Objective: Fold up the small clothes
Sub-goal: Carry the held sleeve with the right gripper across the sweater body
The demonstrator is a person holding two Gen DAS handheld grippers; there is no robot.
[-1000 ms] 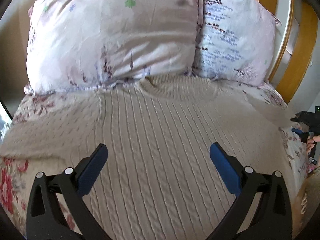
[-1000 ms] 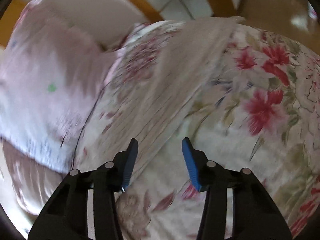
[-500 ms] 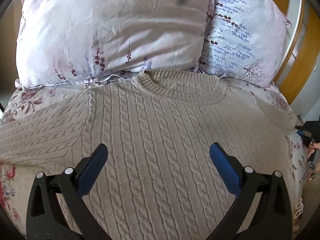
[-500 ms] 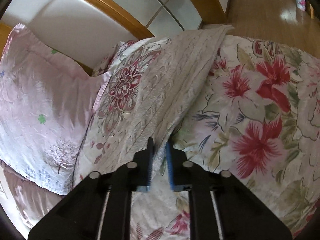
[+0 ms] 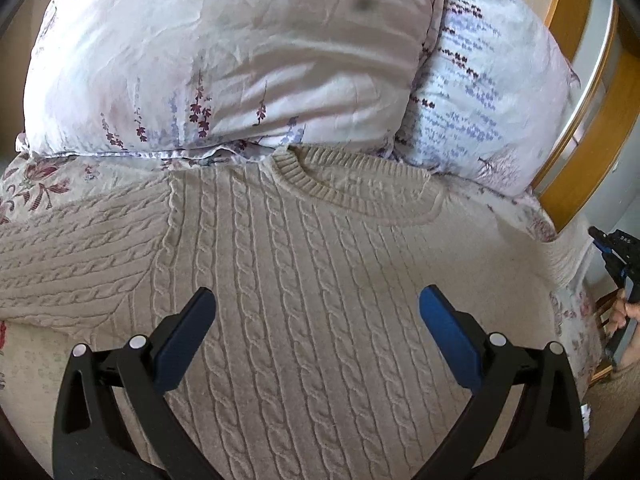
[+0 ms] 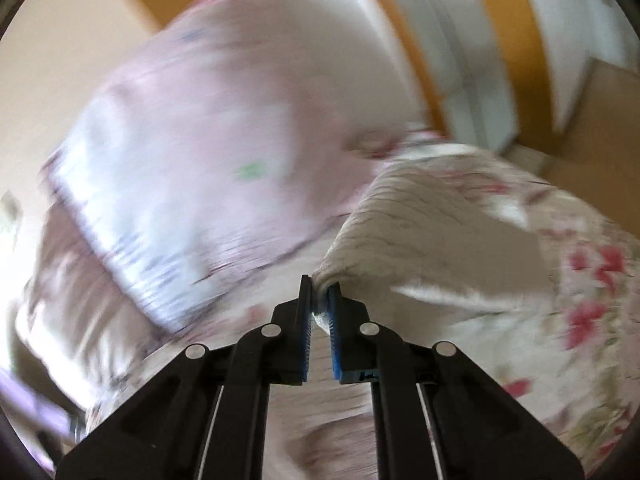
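A beige cable-knit sweater (image 5: 304, 264) lies flat on the bed, its round collar (image 5: 352, 192) toward the pillows and one sleeve (image 5: 68, 256) stretched out to the left. My left gripper (image 5: 316, 308) hovers open over the sweater's chest with nothing between its blue pads. In the blurred right wrist view, my right gripper (image 6: 319, 300) is shut on the end of the other sleeve (image 6: 404, 240), which rises off the floral bedspread. The right gripper (image 5: 616, 248) and a hand also show at the right edge of the left wrist view.
Two pale floral pillows (image 5: 240, 60) (image 5: 484, 92) lean against the wooden headboard (image 5: 592, 128) just behind the collar. A flowered bedspread (image 6: 560, 300) covers the bed around the sweater. The bed's right edge drops to the floor near the right hand.
The right gripper closed on the sleeve end and has lifted it, swinging up and turning. The left gripper has drifted a little toward the collar, still open.
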